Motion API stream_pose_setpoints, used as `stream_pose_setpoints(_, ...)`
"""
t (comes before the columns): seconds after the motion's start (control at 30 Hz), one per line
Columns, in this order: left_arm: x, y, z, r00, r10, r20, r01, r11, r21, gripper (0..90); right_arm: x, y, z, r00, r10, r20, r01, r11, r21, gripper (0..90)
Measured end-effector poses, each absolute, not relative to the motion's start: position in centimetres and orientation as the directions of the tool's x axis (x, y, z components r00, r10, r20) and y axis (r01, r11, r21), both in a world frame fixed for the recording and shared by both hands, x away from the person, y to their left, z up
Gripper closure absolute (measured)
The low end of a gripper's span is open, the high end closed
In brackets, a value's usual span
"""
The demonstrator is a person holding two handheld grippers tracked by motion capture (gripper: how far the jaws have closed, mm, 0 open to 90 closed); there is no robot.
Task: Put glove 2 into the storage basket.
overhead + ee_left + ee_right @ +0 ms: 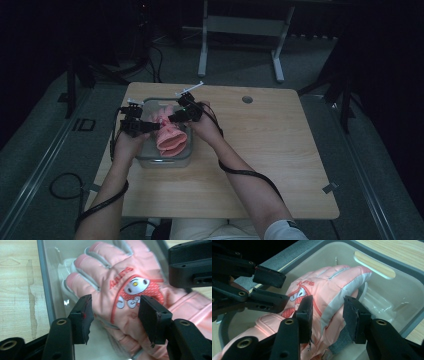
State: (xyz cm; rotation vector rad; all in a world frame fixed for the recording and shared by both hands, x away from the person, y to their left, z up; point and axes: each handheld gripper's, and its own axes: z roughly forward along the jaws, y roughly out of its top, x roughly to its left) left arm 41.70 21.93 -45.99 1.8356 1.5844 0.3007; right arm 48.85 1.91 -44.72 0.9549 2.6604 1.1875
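The table (260, 150) is pale wood, and everything here is placed against the bin (145, 161), a clear tub with a grey rim standing on the table's left half near the person's edge. A grommet (247, 99) sits in the tabletop well to the right of the bin, toward the far edge.

A pink glove (171, 137) lies in the bin, its cuff rising over the near rim and its fingers pointing toward the far wall. In the left gripper view the glove (125, 282) shows its back, with red lettering and a small cartoon face on a red dotted patch; under its fingers something white lies on the bin floor, too hidden to name.

The left gripper (150, 126) reaches in over the bin's left rim. In its own view the left gripper (113, 312) has its jaws apart with the glove's back between them; the pads do not visibly press the fabric, so it stands open around the glove.

The right gripper (172, 118) comes in over the bin's far right side. In its own view the right gripper (327, 315) straddles the glove's (332, 287) grey-and-pink side; the jaws are parted, and whether the pads pinch the fabric I cannot tell.
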Motion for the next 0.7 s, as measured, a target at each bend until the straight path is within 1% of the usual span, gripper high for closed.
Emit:
stream_pose_setpoints(0.07, 41.6, 21.9, -45.6, 0.234, 0.932, -0.278, 0.781, -0.010, 0.625, 44.0, 48.8, 1.9, -44.4, -0.807, 0.565, 0.174, 0.506, 0.507, 0.698, 58.5)
stream_pose_setpoints(0.13, 41.4, 21.8, -45.2, 0.237, 0.937, -0.259, 0.778, -0.023, 0.627, 44.0, 48.7, 1.9, -44.2, -0.811, 0.556, 0.181, 0.507, 0.513, 0.693, 58.1)
stream_pose_setpoints(0.23, 41.2, 21.5, -44.9, 0.250, 0.936, -0.246, 0.774, -0.041, 0.632, 39.0, 48.5, 1.9, -43.9, -0.821, 0.543, 0.177, 0.496, 0.522, 0.694, 53.5)
stream_pose_setpoints(0.3, 41.0, 21.3, -44.7, 0.251, 0.940, -0.231, 0.766, -0.047, 0.641, 37.7, 48.4, 2.0, -43.9, -0.822, 0.542, 0.177, 0.495, 0.524, 0.693, 51.2)
stream_pose_setpoints(0.37, 40.7, 21.2, -44.4, 0.258, 0.936, -0.238, 0.760, -0.044, 0.649, 37.1, 48.4, 2.0, -43.9, -0.822, 0.541, 0.178, 0.495, 0.524, 0.693, 50.6)
stream_pose_setpoints(0.43, 40.4, 21.0, -44.1, 0.267, 0.936, -0.230, 0.749, -0.051, 0.660, 36.1, 48.3, 1.8, -43.8, -0.822, 0.542, 0.176, 0.492, 0.521, 0.698, 47.9)
stream_pose_setpoints(0.6, 40.1, 20.9, -43.8, 0.281, 0.929, -0.240, 0.734, -0.047, 0.677, 31.6, 48.1, 1.5, -43.2, -0.825, 0.537, 0.178, 0.484, 0.507, 0.714, 44.6)
stream_pose_setpoints(0.7, 39.7, 21.0, -43.6, 0.299, 0.922, -0.247, 0.719, -0.047, 0.694, 26.8, 47.9, 1.3, -42.9, -0.830, 0.529, 0.176, 0.474, 0.504, 0.722, 42.9)
